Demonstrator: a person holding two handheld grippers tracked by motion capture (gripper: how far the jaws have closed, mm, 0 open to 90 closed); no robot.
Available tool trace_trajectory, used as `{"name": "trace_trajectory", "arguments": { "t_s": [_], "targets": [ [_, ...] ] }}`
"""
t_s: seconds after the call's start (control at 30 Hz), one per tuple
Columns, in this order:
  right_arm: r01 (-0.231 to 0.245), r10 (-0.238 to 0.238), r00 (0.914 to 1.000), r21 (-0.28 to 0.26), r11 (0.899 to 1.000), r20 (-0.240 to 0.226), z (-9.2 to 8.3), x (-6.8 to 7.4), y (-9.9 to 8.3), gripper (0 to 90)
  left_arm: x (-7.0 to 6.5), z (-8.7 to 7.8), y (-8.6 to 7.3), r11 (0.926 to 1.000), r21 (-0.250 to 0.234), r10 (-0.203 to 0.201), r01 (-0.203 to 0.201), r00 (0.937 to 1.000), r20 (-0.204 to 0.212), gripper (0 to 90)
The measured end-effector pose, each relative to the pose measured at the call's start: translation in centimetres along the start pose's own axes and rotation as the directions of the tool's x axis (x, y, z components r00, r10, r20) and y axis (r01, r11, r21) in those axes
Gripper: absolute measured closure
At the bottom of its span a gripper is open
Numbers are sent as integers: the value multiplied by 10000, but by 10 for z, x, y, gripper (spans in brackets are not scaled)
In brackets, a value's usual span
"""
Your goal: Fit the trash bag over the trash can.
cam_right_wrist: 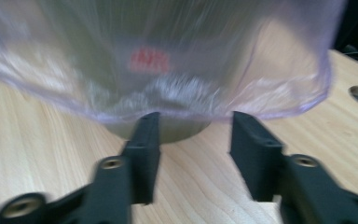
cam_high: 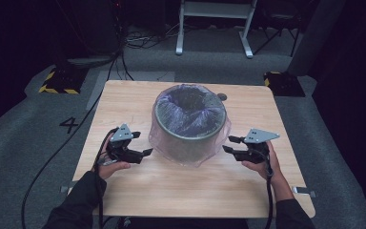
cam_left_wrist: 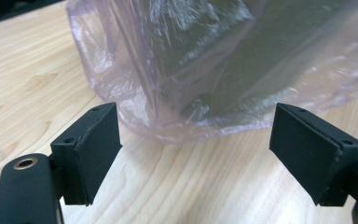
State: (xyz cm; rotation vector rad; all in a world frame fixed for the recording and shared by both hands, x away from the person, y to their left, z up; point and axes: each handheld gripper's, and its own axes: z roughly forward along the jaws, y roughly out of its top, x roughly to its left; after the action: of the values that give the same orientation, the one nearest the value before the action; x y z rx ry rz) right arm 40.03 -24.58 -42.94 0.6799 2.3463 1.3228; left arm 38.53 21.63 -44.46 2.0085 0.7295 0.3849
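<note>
1. A wooden table (cam_high: 181, 191) carries everything.
2. A grey bin (cam_high: 190, 138) stands at its centre.
3. A purple bag (cam_high: 190, 114) lines the bin, draped over its rim.
4. Left gripper (cam_high: 143, 143) and right gripper (cam_high: 228, 144) flank the bin, jaws parted, empty.

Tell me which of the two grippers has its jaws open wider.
The left gripper: its jaws stand far apart before the plastic bag around the bin. The right gripper shows a clearly narrower gap. Neither holds anything.
</note>
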Motion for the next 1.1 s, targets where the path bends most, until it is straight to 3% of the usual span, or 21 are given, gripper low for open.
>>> {"name": "trace_trajectory", "arguments": {
  "t_s": [0.1,0.23,0.5,0.6,0.67,0.97,1.1],
  "targets": [
    [-65,69,9999,-336,9994,121,-12,0,8,395,-6,-4,-9,9999,136,-86,90,9997,-248,163],
    [-34,54,9997,-773,9970,254,-26,1,24,329,-15,-2,-22,9975,684,209,-184,9991,-358,157],
    [-4,58,9993,-1471,9891,365,-39,1,53,249,-27,3,-37,9910,1319,237,-209,9995,-199,161],
    [-33,98,9991,-1588,9873,403,-41,0,60,239,-31,5,-42,9901,1382,327,-254,9982,-509,175],
    [-83,139,9993,-1570,9876,347,-40,-1,64,237,-30,5,-43,9901,1403,79,-30,9994,-347,175],
    [22,77,9984,-1767,9843,552,-40,-3,85,242,-28,14,-50,9800,1992,-18,-5,9999,111,160],
    [189,-81,9979,-1680,9856,644,-40,-4,96,244,-26,17,-52,9789,2043,-100,86,9999,57,160]
  ]
}}
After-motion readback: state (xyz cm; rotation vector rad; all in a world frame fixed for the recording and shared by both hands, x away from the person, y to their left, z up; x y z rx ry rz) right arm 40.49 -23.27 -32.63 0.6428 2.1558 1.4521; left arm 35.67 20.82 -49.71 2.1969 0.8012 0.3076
